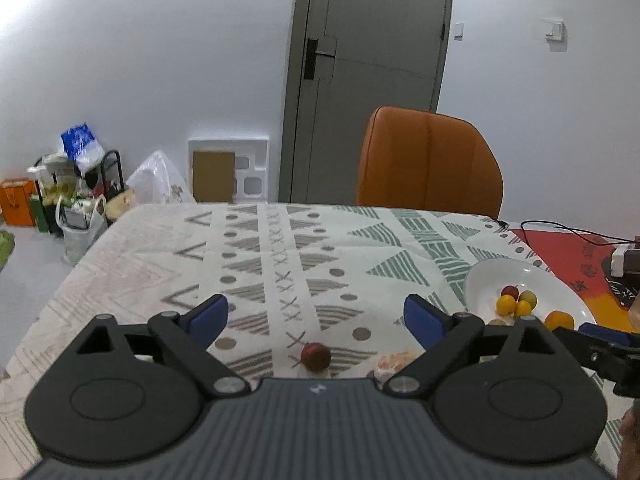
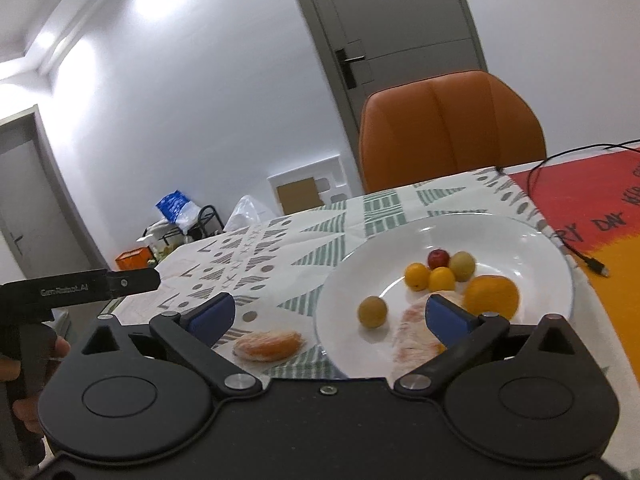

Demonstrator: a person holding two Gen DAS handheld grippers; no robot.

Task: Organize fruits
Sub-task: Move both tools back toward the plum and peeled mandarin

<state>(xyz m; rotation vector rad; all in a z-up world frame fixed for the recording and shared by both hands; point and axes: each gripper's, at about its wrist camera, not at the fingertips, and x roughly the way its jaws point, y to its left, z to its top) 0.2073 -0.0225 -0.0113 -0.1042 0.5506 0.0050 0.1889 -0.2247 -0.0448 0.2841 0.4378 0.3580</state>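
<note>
Orange chair (image 1: 428,160) behind table; wrapped fruit (image 2: 267,345) beside plate (image 2: 532,240) (both hand-held grippers spread, empty).

"GenRobot.AI" on the left tool (image 2: 132,280); partial "RY DAY" on the red-orange mat (image 2: 580,200).

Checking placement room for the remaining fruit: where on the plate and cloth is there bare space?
The white plate is bare along its far rim and left side. Its middle is crowded by the small fruit cluster, the orange and a peeled piece. The patterned cloth is bare beyond the red fruit, up to the chair.
</note>
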